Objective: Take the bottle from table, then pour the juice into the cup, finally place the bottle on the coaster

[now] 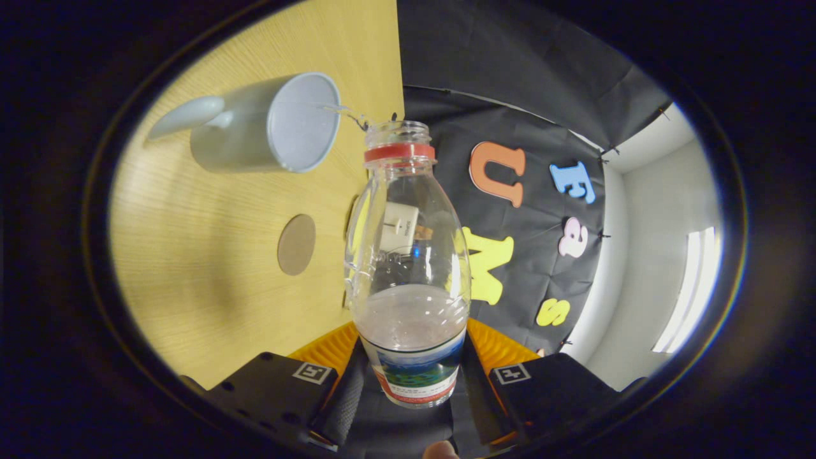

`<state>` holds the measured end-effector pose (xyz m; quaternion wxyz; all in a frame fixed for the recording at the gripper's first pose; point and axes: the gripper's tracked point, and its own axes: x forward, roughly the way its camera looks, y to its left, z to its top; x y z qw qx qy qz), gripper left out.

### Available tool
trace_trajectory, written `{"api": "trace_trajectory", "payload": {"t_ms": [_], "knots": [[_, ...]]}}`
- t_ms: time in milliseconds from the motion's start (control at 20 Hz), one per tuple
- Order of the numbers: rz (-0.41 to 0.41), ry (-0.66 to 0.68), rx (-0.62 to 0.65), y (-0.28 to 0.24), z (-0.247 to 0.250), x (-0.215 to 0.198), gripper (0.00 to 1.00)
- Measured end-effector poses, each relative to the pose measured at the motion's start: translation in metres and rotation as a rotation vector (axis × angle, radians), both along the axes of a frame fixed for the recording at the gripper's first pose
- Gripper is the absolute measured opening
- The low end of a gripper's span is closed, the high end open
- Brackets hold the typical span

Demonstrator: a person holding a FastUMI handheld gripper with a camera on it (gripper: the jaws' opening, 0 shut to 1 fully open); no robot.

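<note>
Taking the bottle as my landmark, the pale, smooth cup (268, 124) with its curved handle lies left of the bottle's neck on the wood-grain bench (191, 255), a thin clear stream running from the mouth to its rim. Below the cup sits the flat round coaster (297, 244). My gripper (411, 382) clamps the clear ribbed plastic bottle (408, 268), red-ringed at the neck, by its labelled base, both fingers pressing.

Bright ceiling lights (692, 290) glare beyond the gripper's fingers; fisheye bends the edges; the tabletop (210, 268) is evenly lit.
</note>
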<state>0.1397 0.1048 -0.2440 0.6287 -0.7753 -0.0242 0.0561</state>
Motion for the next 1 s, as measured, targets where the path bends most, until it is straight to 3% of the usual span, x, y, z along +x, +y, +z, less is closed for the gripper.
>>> {"api": "trace_trajectory", "payload": {"t_ms": [1000], "knots": [[0.009, -0.006, -0.057, 0.0015, 0.0055, -0.0028, 0.77]]}}
